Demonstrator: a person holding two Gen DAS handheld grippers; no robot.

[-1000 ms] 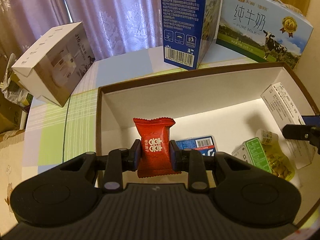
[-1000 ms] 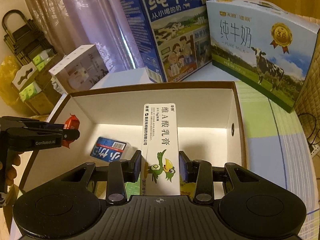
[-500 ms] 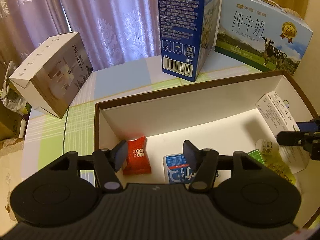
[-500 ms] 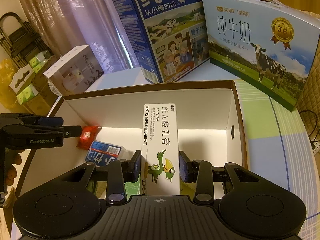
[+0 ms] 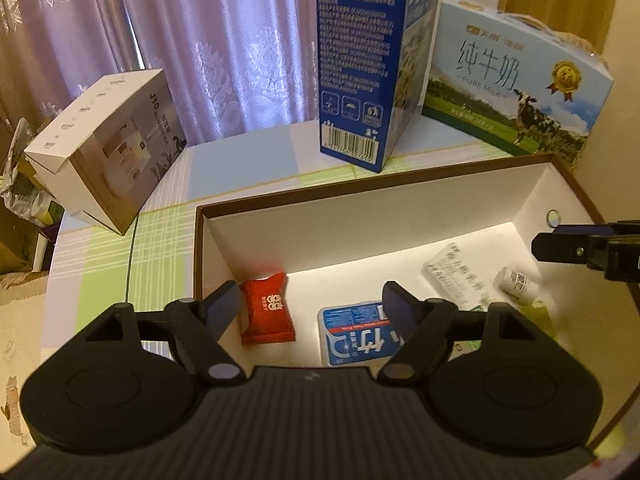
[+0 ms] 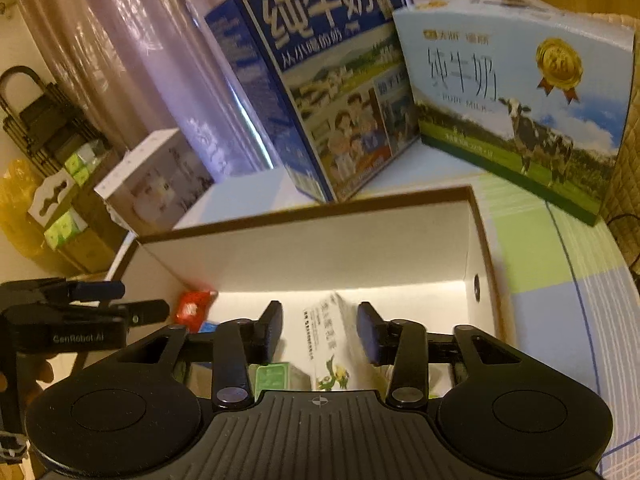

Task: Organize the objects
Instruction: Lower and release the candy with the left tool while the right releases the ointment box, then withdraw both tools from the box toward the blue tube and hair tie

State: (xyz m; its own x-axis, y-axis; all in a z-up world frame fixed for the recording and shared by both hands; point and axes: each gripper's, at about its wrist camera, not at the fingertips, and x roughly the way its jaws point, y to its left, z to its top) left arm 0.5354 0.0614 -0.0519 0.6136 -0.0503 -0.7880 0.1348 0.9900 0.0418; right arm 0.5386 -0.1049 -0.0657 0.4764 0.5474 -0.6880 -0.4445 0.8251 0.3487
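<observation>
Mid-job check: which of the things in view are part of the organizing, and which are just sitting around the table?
Job:
- open brown-rimmed box
- red candy packet, lying in it
- blue-and-white pack
- white ointment carton
- small white bottle

Lying about:
- dark blue milk carton
- light blue milk case
- white appliance box

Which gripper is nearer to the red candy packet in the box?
Left. The left gripper, jaws opening, hangs right above the red candy packet; the right gripper is further along the box, over the white carton.
</observation>
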